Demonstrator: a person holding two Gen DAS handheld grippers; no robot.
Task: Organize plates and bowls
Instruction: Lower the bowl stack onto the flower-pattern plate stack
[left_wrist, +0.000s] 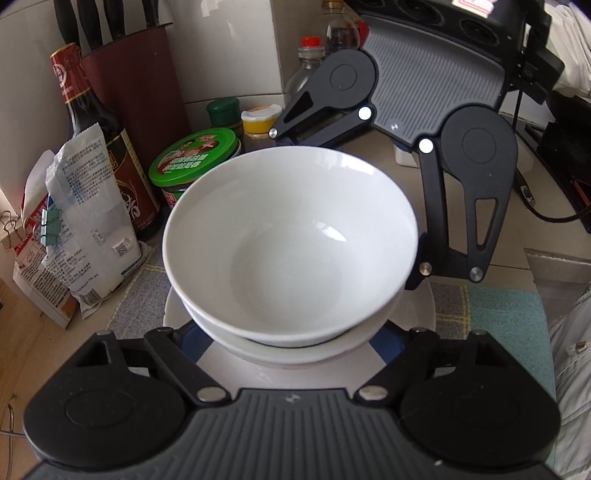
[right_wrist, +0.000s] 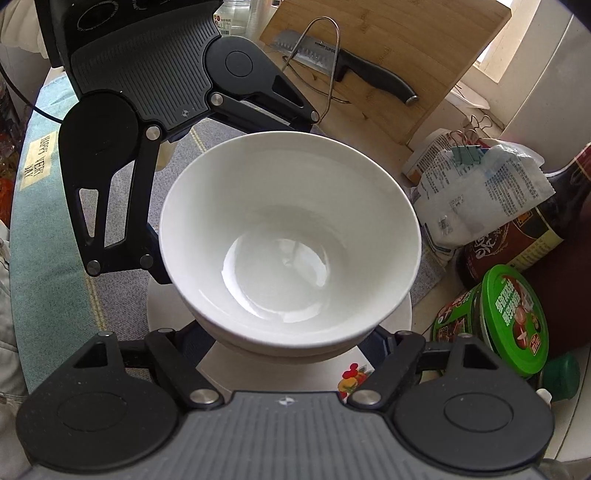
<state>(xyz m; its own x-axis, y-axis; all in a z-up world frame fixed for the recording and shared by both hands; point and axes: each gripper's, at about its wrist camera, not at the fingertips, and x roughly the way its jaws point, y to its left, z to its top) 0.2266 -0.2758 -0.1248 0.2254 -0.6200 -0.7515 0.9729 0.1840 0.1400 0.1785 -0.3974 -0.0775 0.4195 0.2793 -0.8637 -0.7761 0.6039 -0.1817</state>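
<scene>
- Left wrist view: a white top bowl fills the middle of the frame, nested in a lower bowl whose rim shows just beneath it.
- Both bowls stand on a white plate, which lies on a checked cloth.
- The left claw comes in from the bottom edge. Its two fingers run under the left and right flanks of the bowl stack, so the stack sits between them.
- The tips are hidden by the bowls, so I cannot tell whether this claw grips or only straddles.
- The right claw reaches in from the upper right. One finger ends behind the far rim, the other beside the lower right flank of the stack, so the bowls sit between these too.
- Contact there is not clear, so I cannot tell whether it is gripping.
- At the left stand a green-lidded jar, a dark bottle, a knife block and paper bags, all near the bowls but apart from them.
- Right wrist view: the same stack sits mid-frame between the right claw's fingers at the bottom, tips again hidden.
- The left claw enters from the upper left, one finger at the far rim and one at the left flank.
- A cutting board with a knife leans at the upper right.
</scene>
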